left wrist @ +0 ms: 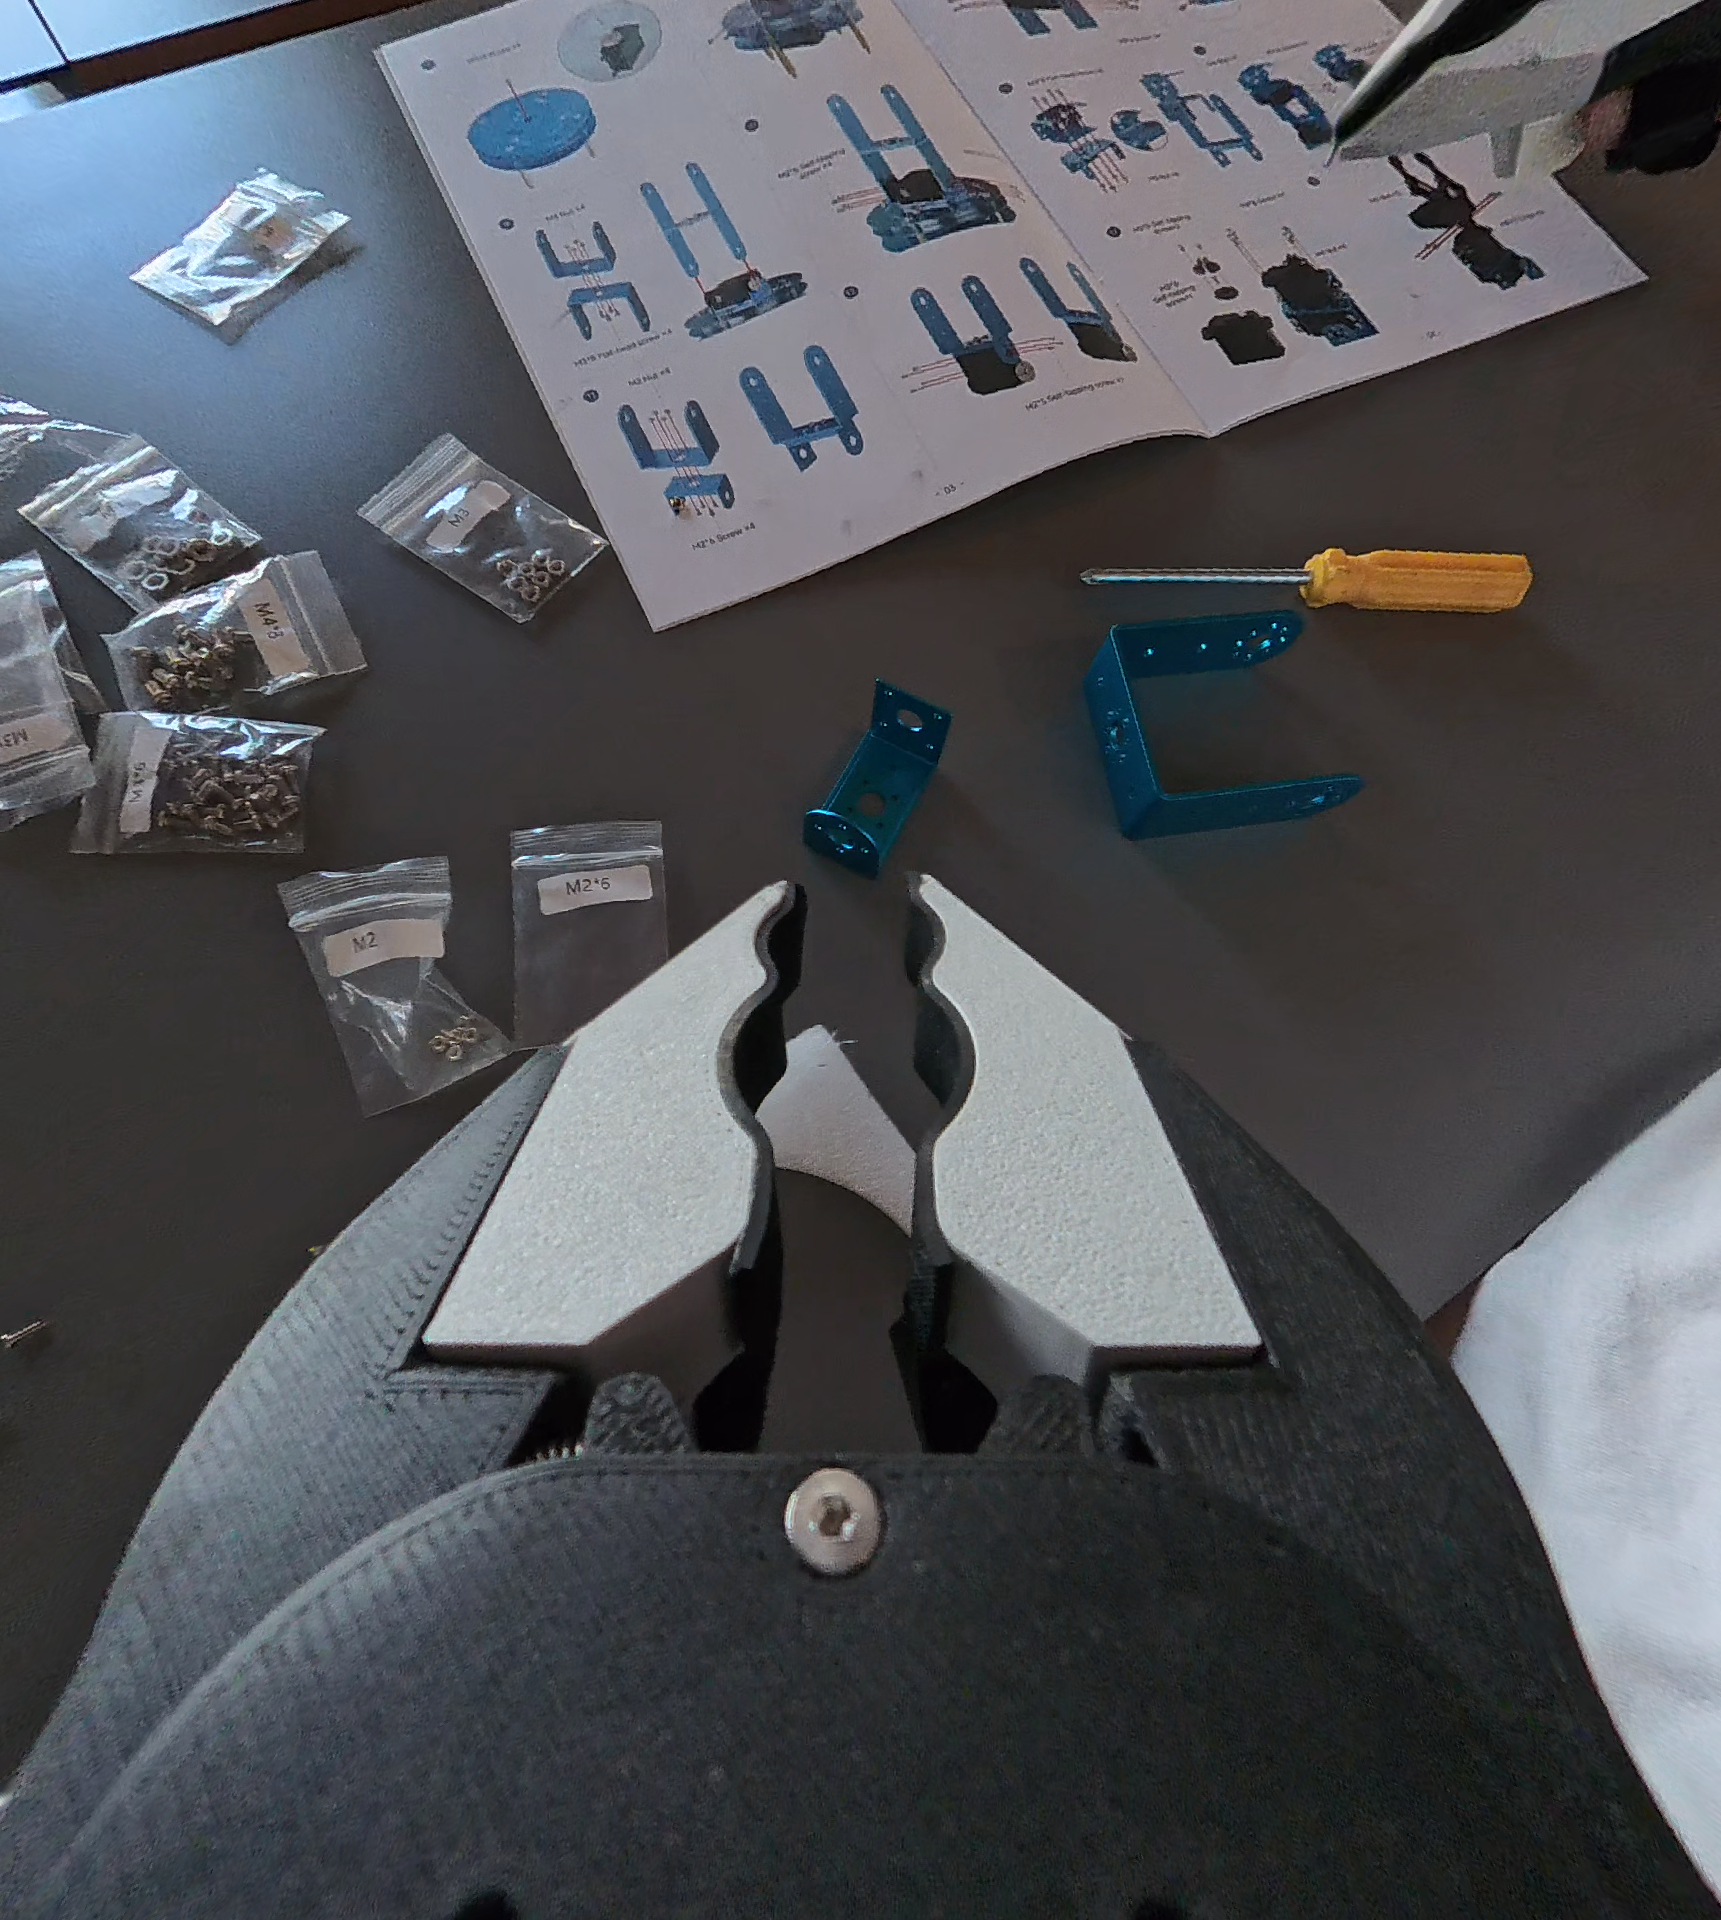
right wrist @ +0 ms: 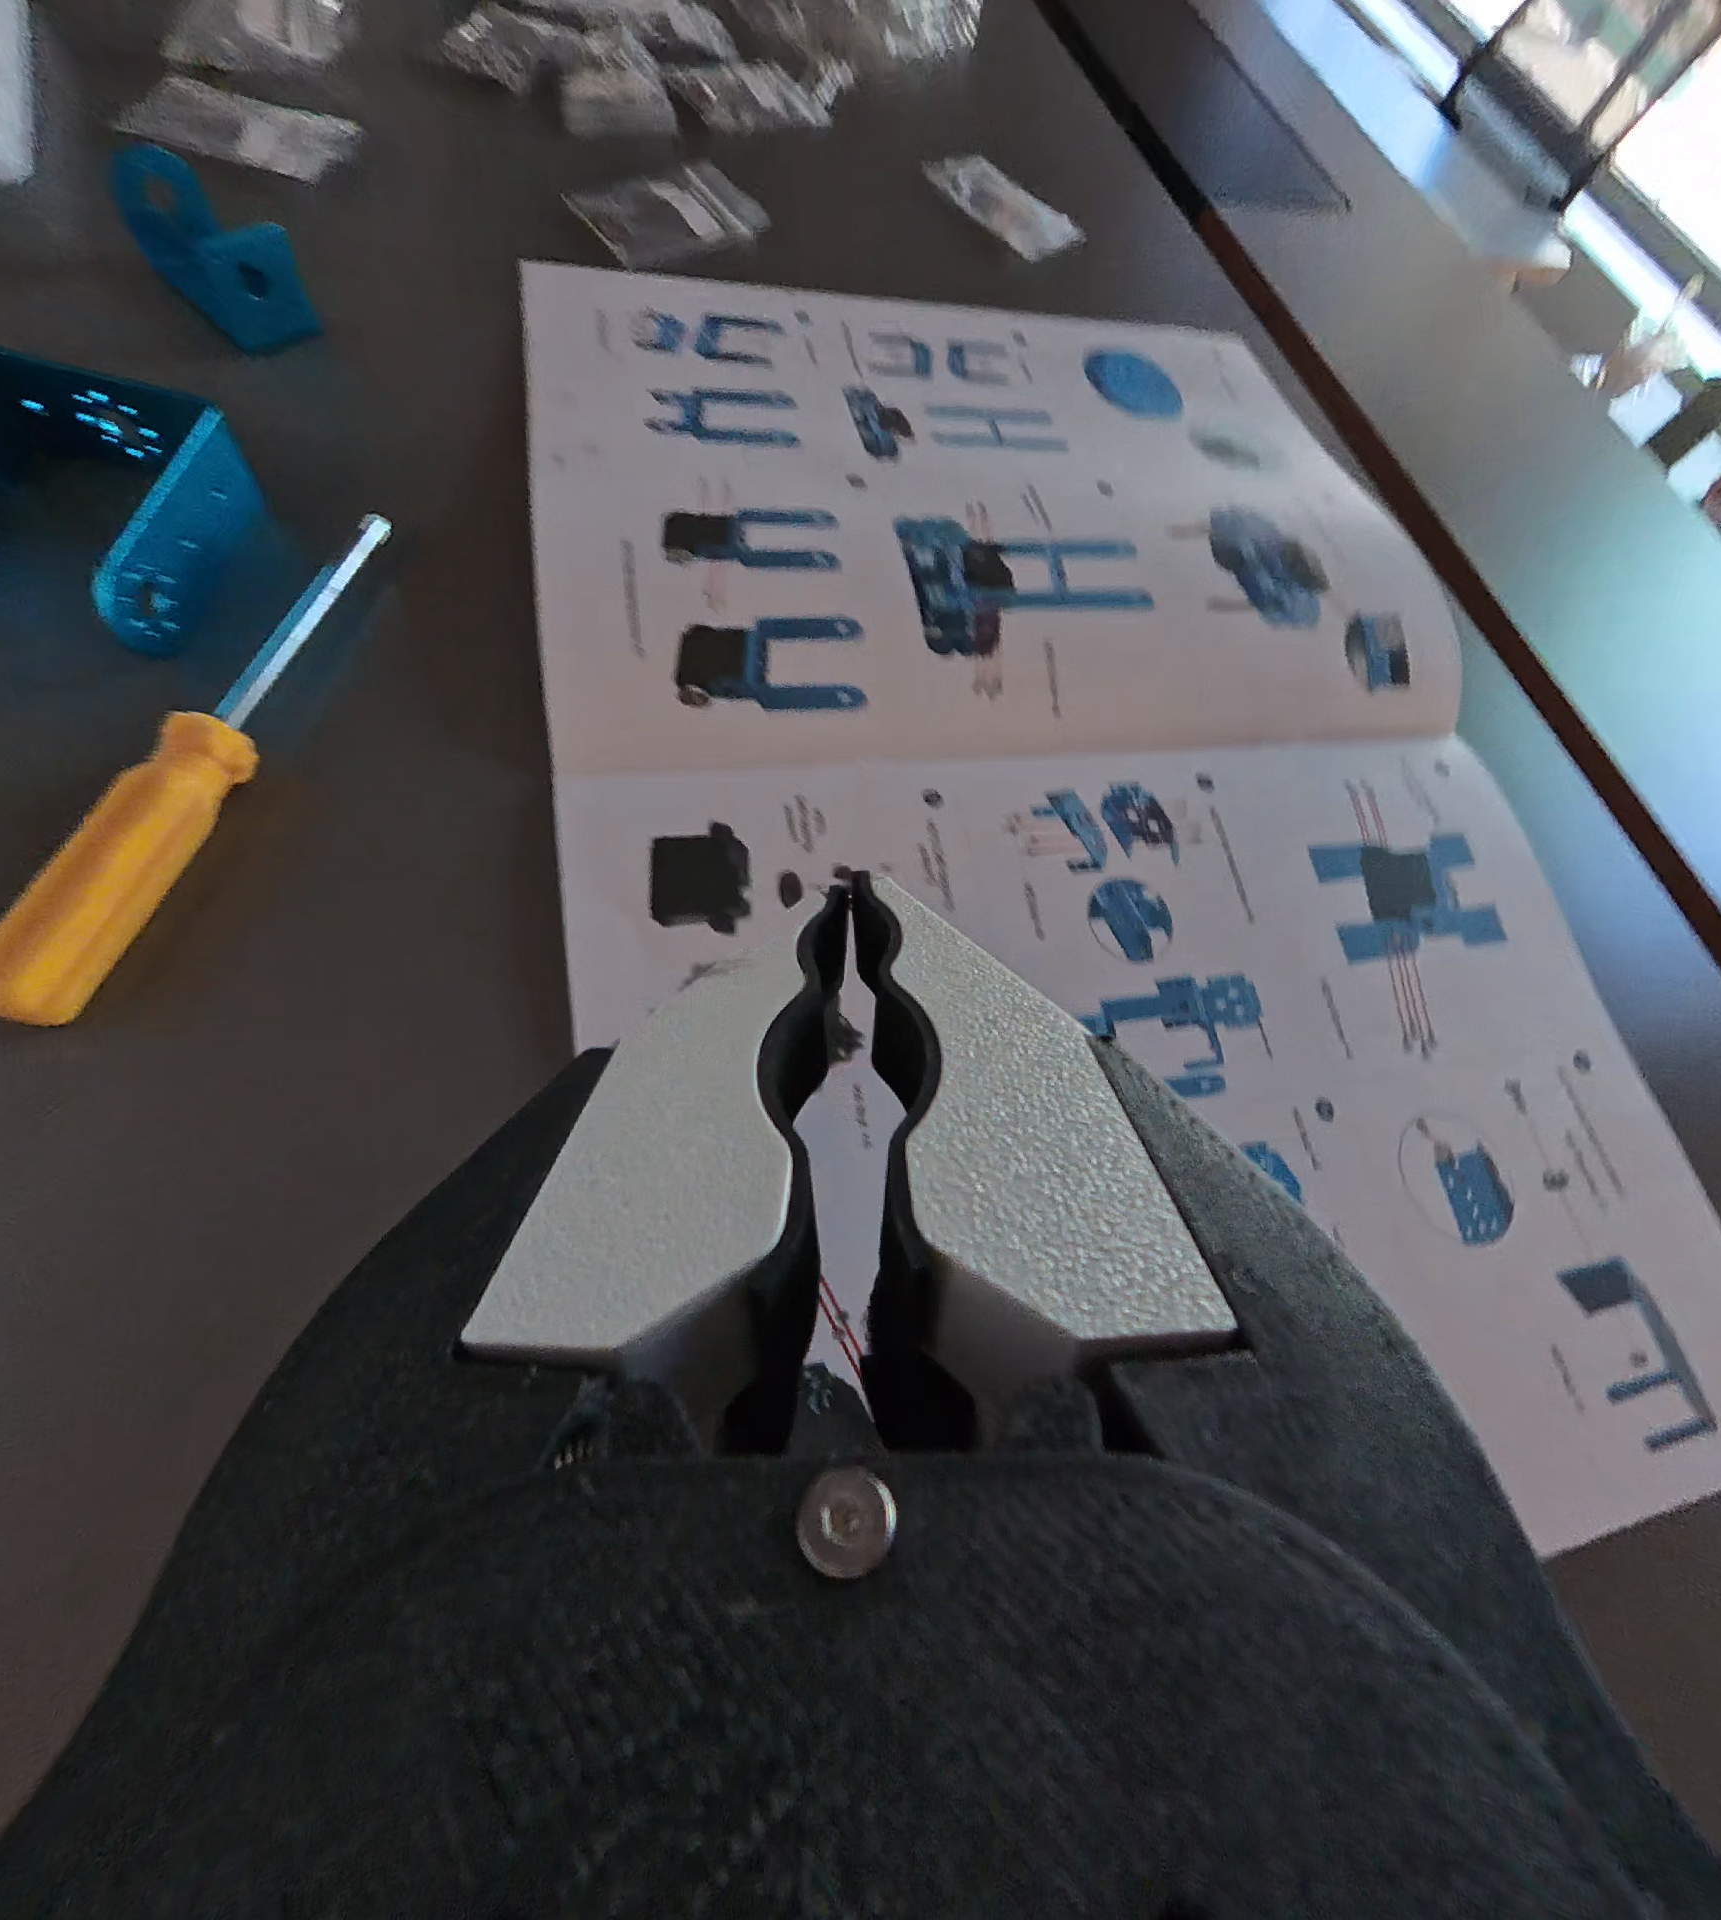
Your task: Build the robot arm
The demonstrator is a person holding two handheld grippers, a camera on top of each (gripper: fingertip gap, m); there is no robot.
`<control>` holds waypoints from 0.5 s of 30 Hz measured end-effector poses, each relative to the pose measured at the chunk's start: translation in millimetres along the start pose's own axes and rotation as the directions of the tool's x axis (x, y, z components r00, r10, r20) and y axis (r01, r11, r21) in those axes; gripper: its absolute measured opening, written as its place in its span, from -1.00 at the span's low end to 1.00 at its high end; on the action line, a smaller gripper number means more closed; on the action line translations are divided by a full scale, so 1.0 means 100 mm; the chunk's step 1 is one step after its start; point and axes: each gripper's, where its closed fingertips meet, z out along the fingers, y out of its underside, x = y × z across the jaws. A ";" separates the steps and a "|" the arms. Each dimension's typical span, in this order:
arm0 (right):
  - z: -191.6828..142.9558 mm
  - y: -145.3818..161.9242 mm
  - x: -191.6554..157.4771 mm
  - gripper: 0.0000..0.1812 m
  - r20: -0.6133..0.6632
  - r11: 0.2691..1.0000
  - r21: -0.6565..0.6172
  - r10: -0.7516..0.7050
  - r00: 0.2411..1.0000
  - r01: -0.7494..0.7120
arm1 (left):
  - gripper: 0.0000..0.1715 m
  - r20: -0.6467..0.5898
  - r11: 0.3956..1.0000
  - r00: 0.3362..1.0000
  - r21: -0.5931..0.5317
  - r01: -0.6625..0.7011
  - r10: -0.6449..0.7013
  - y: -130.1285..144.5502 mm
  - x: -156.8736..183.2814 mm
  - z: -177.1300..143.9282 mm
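My left gripper (left wrist: 854,894) is open and empty above the dark table, its tips just short of a small blue metal bracket (left wrist: 877,779). A larger blue U-shaped bracket (left wrist: 1188,727) lies to its right, with a yellow-handled screwdriver (left wrist: 1355,580) beyond it. My right gripper (right wrist: 853,883) is shut with nothing visible between its tips, hovering over an open instruction booklet (right wrist: 991,623). It also shows in the left wrist view (left wrist: 1438,83) at the top right over the booklet (left wrist: 939,239). The right wrist view shows the screwdriver (right wrist: 108,873), U bracket (right wrist: 108,499) and small bracket (right wrist: 212,249) at the left.
Several small clear zip bags of screws and nuts (left wrist: 201,717) lie at the left of the table, and blurred at the far end in the right wrist view (right wrist: 648,73). A loose screw (left wrist: 25,1335) lies at the left. A white sleeve (left wrist: 1666,1351) is at the right. The table edge (right wrist: 1458,540) runs beside the booklet. My right fingertips sit around 30 cm from my left ones. The small blue metal bracket (left wrist: 877,779) lies some 8 cm from my left tips, 25 cm from my right tips. My left tips are about 25 cm from the screwdriver (right wrist: 108,873), my right tips only 15 cm.
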 end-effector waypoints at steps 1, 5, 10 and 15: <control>0.00 -0.07 -0.06 -1.00 0.006 0.999 0.020 -0.027 1.000 0.027 | -0.78 -0.013 1.000 1.000 -0.002 -0.002 0.002 0.00 0.02 0.02; 0.07 -0.39 -0.40 -1.00 0.060 0.990 0.099 -0.110 0.992 0.103 | -0.78 -0.102 1.000 0.995 0.006 -0.022 0.022 -0.05 0.15 0.11; 0.19 -0.31 -0.53 -1.00 0.011 0.972 -0.051 -0.228 0.974 0.228 | -0.79 -0.134 0.998 0.989 0.004 -0.067 0.067 -0.09 0.20 0.21; 0.04 -0.10 -0.20 -1.00 -0.076 0.996 -0.085 0.002 0.997 -0.009 | -0.79 -0.161 0.997 0.984 0.017 -0.075 0.077 -0.10 0.14 0.19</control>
